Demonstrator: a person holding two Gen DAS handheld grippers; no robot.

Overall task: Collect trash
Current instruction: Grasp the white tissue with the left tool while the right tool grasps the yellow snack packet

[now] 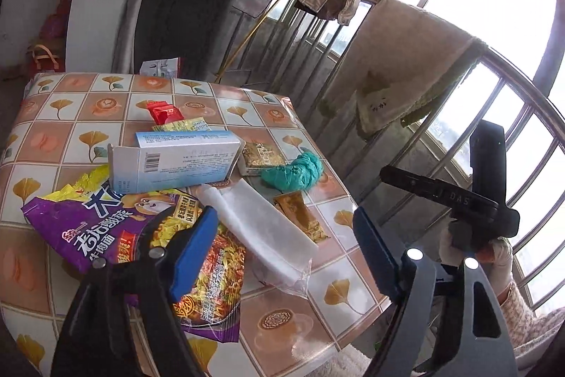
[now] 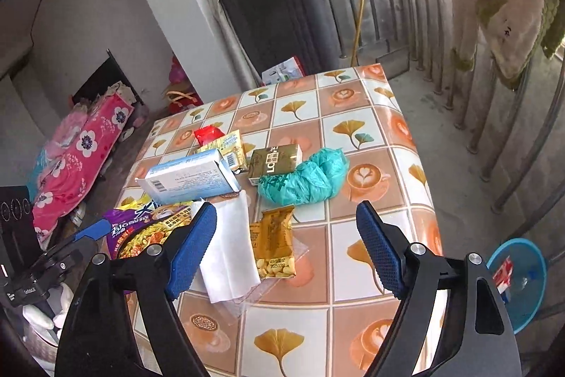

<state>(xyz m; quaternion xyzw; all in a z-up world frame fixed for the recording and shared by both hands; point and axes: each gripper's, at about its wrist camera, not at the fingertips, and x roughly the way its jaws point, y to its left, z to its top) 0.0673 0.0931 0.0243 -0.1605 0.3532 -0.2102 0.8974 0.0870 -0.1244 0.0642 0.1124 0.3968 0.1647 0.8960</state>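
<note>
Trash lies scattered on a tiled-pattern table (image 2: 353,129): a purple noodle bag (image 1: 116,228), a light blue box (image 1: 176,161), a teal plastic bag (image 2: 307,179), a gold snack packet (image 2: 273,246), a clear white wrapper (image 1: 261,228), a small gold box (image 2: 275,159) and a red packet (image 2: 208,133). My left gripper (image 1: 284,218) hovers open over the noodle bag and the wrapper, pads touching nothing. Also open is my right gripper (image 2: 286,211), which hangs above the gold snack packet with the wrapper under its left finger (image 2: 190,246).
A blue basket (image 2: 526,281) holding a few scraps stands on the floor right of the table. Metal window bars (image 2: 494,129) run along the right. A dark upright case (image 2: 279,20) stands behind the table. A coat and a towel hang overhead.
</note>
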